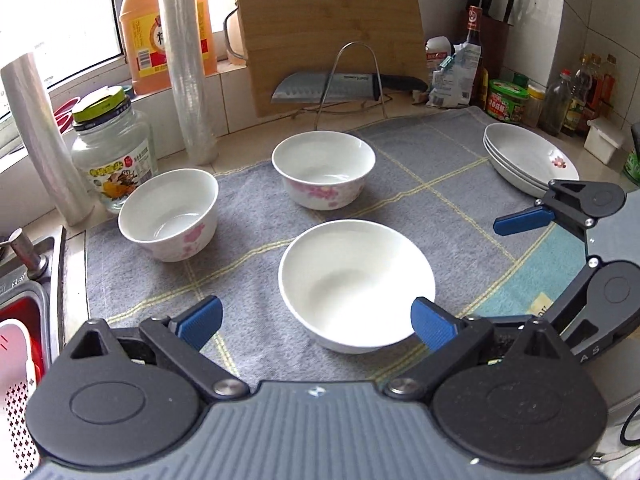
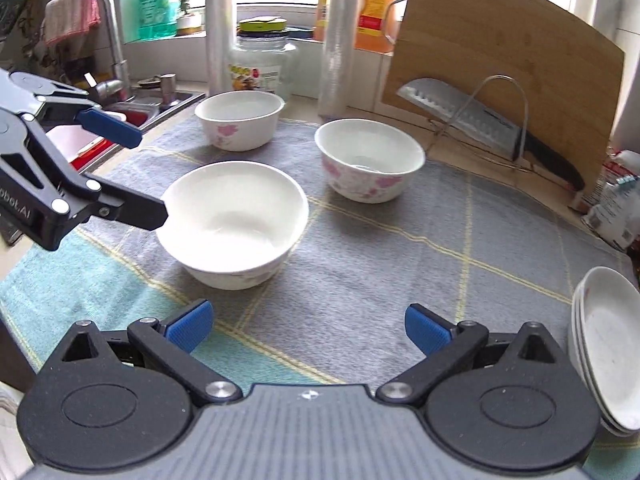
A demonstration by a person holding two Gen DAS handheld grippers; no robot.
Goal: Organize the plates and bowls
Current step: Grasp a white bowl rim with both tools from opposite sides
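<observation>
Left gripper (image 1: 316,322): black frame with blue ribbed pads, jaws spread wide, holding nothing; its right pad (image 1: 430,328) sits at the rim of the nearest bowl, though whether it touches is hard to tell through the fisheye.
Nearest bowl: plain white glazed ceramic bowl (image 1: 356,284), upright on the towel and straddled by the left gripper's spread, likely lined up as the first to be lifted.
Right gripper (image 2: 308,330): same black-and-blue build, fingers parted and empty, hovering over bare towel between the bowls and the plates.
Other bowls: two white bowls with pink blossom print, one at the far left (image 1: 168,214) and one at the back centre (image 1: 324,168); all three stand apart, so nesting them looks like the work ahead.
Plates: stack of shallow white plates with a small red flower (image 1: 528,160) at the right edge of the towel, already gathered.
Surface: grey checked dish towel with yellow lines (image 1: 420,184) over a pale counter, soft footing for crockery.
Room: kitchen corner with bamboo cutting board (image 1: 328,32), steel cleaver with black handle (image 1: 344,86) on a wire rack, clear glass jar with green lid (image 1: 112,152), and a sink (image 2: 156,104) at the left.
</observation>
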